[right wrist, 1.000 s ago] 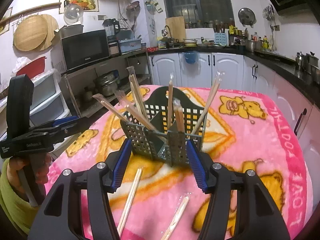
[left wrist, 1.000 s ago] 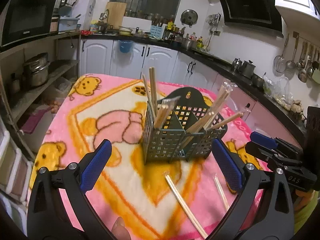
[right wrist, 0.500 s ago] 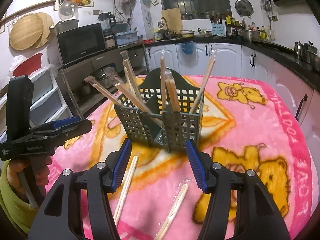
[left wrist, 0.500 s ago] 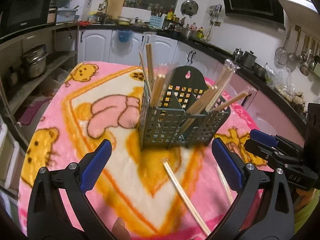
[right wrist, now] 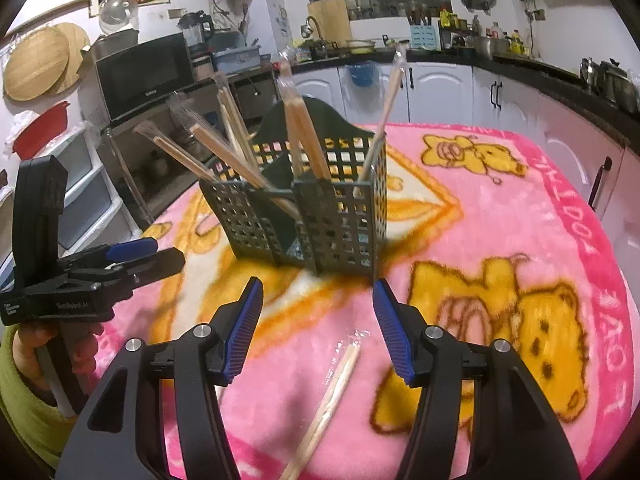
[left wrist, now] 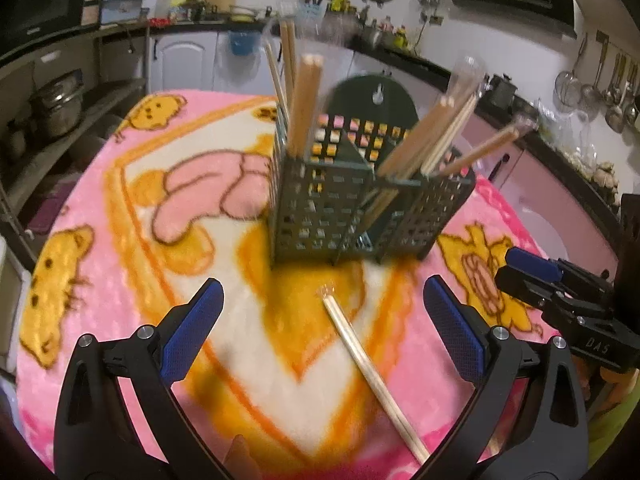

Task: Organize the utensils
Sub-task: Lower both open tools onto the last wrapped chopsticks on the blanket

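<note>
A: Where is the wrapped pair of pale wooden chopsticks (left wrist: 370, 370), and how does it lie?

B: Flat on the pink plush blanket with yellow bear prints (left wrist: 100, 264), in front of the dark green perforated plastic utensil caddy (left wrist: 340, 208), not touching it. In the left wrist view its long axis runs diagonally, the clear-wrapper tip toward the caddy, the other end toward the lower right.

A: Second pair?

B: A second wrapped pale chopstick pair (right wrist: 328, 404) shows in the right wrist view, also flat, its upper end pointing toward the caddy.

A: Caddy contents?

B: Several wooden chopsticks (right wrist: 300, 136) stand in its compartments, some upright, some leaning outward to the sides. Many carry clear sleeves.

A: Legible writing?

B: Pink letters on the blanket border, upside down, not confidently readable. "DAS" on the other tool body in the left view.

A: Grippers?

B: Left gripper (left wrist: 320, 320): blue-padded fingers spread wide, holding nothing, straddling the first pair from above. Right gripper (right wrist: 318, 320): fingers apart, empty, above the second pair.
</note>
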A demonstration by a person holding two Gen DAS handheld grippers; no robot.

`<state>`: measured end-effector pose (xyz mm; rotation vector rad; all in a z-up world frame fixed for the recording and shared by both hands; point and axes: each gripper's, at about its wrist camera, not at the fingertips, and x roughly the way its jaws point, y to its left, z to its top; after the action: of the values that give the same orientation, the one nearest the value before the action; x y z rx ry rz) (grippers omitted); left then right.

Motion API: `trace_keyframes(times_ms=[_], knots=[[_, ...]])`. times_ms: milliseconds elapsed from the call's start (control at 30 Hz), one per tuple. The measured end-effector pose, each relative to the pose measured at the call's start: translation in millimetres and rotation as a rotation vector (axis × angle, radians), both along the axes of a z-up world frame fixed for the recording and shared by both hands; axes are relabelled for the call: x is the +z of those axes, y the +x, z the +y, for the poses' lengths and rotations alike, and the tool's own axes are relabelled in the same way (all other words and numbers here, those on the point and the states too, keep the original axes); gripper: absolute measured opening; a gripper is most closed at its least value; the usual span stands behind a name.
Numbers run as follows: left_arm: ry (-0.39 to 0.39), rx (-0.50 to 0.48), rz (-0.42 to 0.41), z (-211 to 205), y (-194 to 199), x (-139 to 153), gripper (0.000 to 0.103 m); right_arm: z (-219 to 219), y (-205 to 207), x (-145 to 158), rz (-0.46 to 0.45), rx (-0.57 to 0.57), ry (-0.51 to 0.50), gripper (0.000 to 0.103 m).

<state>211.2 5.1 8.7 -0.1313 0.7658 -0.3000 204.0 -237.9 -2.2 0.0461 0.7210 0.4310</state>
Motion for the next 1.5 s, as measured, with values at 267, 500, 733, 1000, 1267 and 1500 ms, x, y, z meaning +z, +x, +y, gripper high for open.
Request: trace_keyframes(times_ms=[267, 500, 733, 1000, 1267, 1500], knots=[[-0.01, -0.022, 0.089, -9, 15, -27, 0.081, -5, 16, -24, 0.091, -0.003, -0.006, 0.053], [-0.034, -0.023, 0.177, -13, 30, -46, 0.057, -5, 30, -43, 0.172, 0.015, -0.004, 0.041], [-0.039, -0.04, 0.226, -23, 41, -54, 0.054, 0, 43, -59, 0.229, 0.016, -0.009, 0.039], [-0.02, -0.01, 0.246, -26, 58, -60, 0.042, 10, 45, -71, 0.245, 0.025, -0.068, 0.039], [0.019, 0.035, 0.219, -23, 63, -63, 0.017, 14, 38, -74, 0.212, 0.001, -0.134, 0.027], [-0.012, 0.044, 0.226, -10, 65, -62, 0.008, 9, 35, -60, 0.153, 0.022, -0.054, 0.009]])
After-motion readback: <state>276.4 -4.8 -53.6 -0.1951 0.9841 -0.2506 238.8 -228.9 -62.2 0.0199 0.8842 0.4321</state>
